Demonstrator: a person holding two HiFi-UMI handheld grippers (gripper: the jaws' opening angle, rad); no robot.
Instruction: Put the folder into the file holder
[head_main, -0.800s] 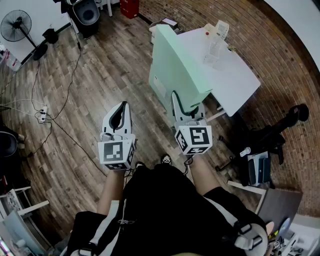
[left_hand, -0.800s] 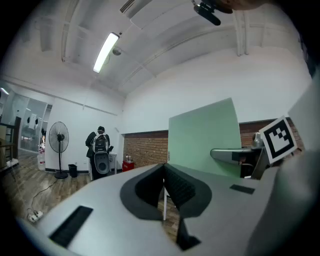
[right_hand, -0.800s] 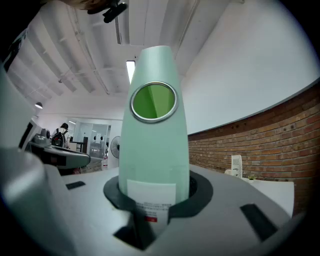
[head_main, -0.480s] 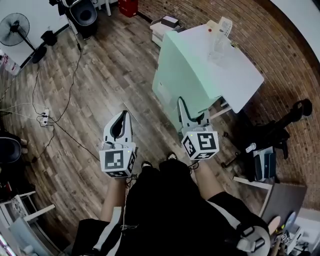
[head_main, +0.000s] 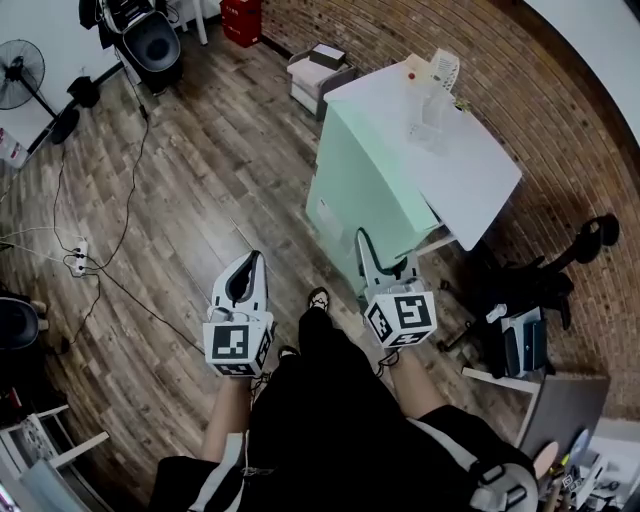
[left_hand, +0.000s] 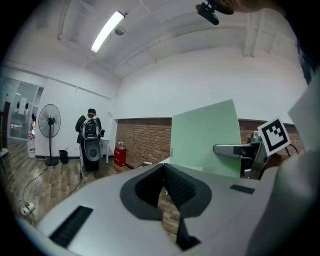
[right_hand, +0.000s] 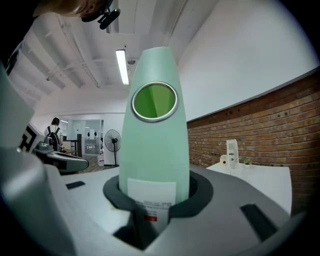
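Head view, looking steeply down: a wood-plank floor (head_main: 200, 180) fills most of what we see, with a curved brick wall (head_main: 560, 120) along the right. A white table (head_main: 480, 170) stands against that wall.

The pale green folder (head_main: 370, 190), a thick box-type binder, is upright in the air in front of the table. It covers the table's near left edge from us. In the right gripper view its spine (right_hand: 155, 150) rises straight ahead, with a round finger hole near the top and a white label at the bottom.

A black office chair (head_main: 560, 265) sits on the floor to the right of the table, close to the wall. A standing fan (head_main: 18, 62) is well off at the far left.

The right gripper (head_main: 385, 262) pinches the bottom of the folder's spine, its jaws pressed on either side. The left gripper (head_main: 250, 262) is held level beside it, well apart from the folder, its jaws pressed together with nothing between them.

Two small upright holders stand at the table's far end, a clear holder (head_main: 428, 105) and a white mesh holder (head_main: 445, 65). We cannot tell which is the file holder. The folder is well apart from both.

A power strip (head_main: 78, 258) with trailing cables lies on the floor at left.
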